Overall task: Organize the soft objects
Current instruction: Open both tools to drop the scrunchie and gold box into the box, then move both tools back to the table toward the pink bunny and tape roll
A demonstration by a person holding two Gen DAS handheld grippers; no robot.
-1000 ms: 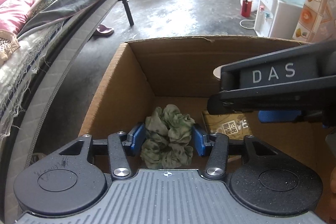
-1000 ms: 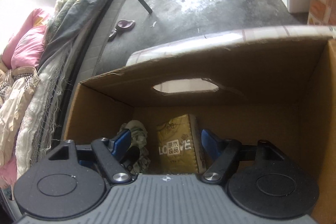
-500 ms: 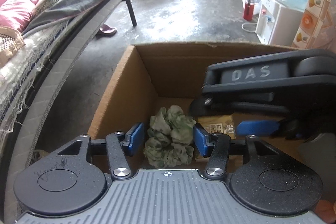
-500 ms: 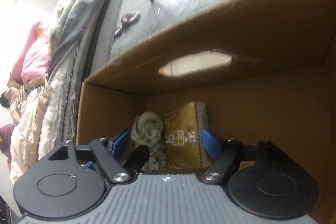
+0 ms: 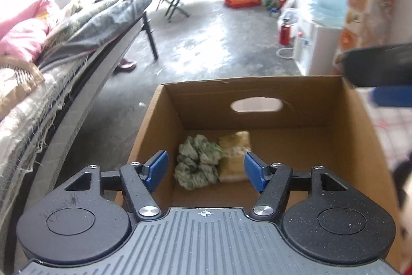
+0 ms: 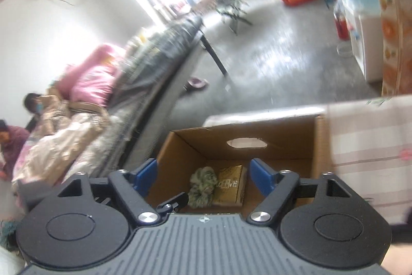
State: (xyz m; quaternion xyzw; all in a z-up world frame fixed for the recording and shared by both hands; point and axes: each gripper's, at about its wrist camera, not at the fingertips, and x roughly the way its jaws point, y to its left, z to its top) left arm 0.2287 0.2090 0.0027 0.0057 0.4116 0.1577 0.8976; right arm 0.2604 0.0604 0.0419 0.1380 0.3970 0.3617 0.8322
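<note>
— Where is the crumpled green fabric scrunchie [image 5: 198,161] lying?
— In the brown cardboard box [image 5: 154,125], seemingly touching a gold packet [image 5: 235,153].
— And the claws?
— Left claw [image 5: 206,168] and right claw [image 6: 202,173] are both gaping wide, holding nothing.

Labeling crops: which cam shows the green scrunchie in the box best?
Left wrist: the green scrunchie is larger, folds visible, on the cardboard box floor beside the gold tissue pack. Right wrist shows it smaller, lower edge hidden.
</note>
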